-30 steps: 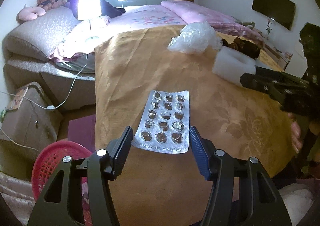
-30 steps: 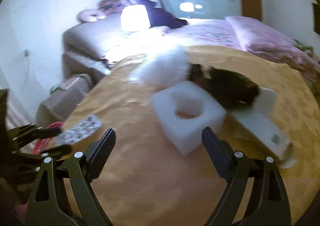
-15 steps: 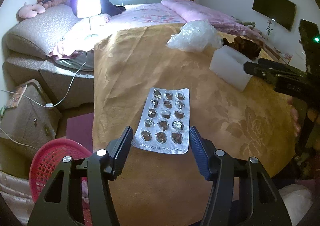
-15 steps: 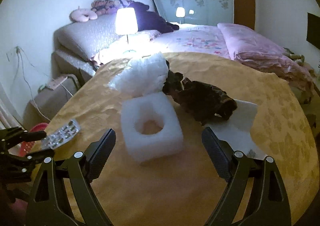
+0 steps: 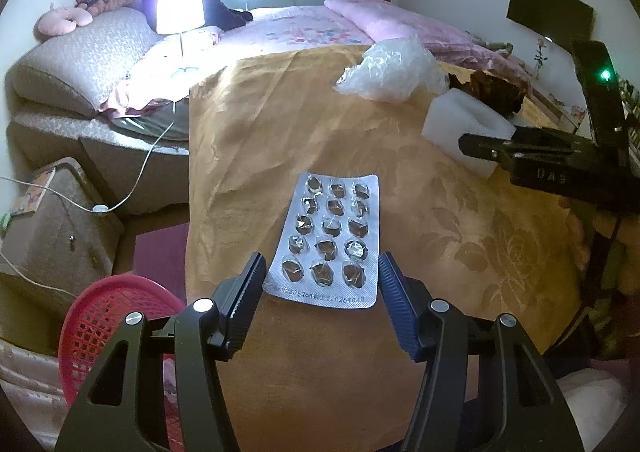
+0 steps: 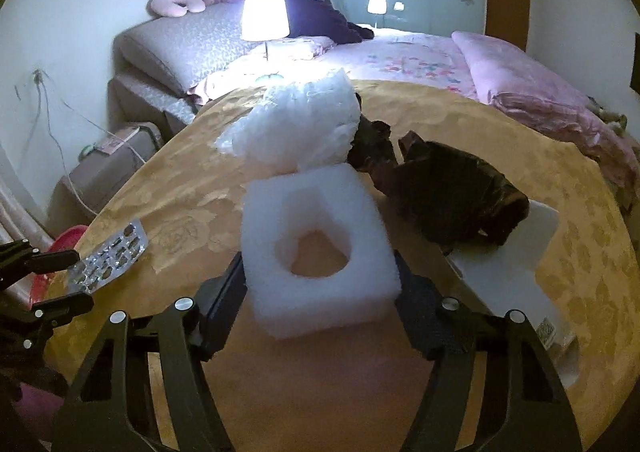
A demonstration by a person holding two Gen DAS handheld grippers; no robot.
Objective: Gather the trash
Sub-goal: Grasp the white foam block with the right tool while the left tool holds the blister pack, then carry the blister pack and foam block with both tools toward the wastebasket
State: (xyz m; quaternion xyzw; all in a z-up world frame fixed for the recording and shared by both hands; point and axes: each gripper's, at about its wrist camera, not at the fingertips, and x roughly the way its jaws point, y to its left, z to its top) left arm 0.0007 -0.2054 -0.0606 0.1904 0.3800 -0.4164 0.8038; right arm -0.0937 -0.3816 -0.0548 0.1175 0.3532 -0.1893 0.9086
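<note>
Apparently nothing is binned yet: the right gripper (image 6: 320,292) has just closed onto the foam block (image 6: 318,248); the left gripper (image 5: 320,300), part-open, straddles the blister pack (image 5: 330,240); crumpled plastic (image 6: 296,131) and dark wrapper (image 6: 448,191) remain.

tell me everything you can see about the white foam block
The foam block is white, squarish and soft-looking, with a rounded hole through its middle. It lies flat on the gold tablecloth, a crumpled clear plastic bag just behind it. The right tongs have just been closing and now press its two sides.
</note>
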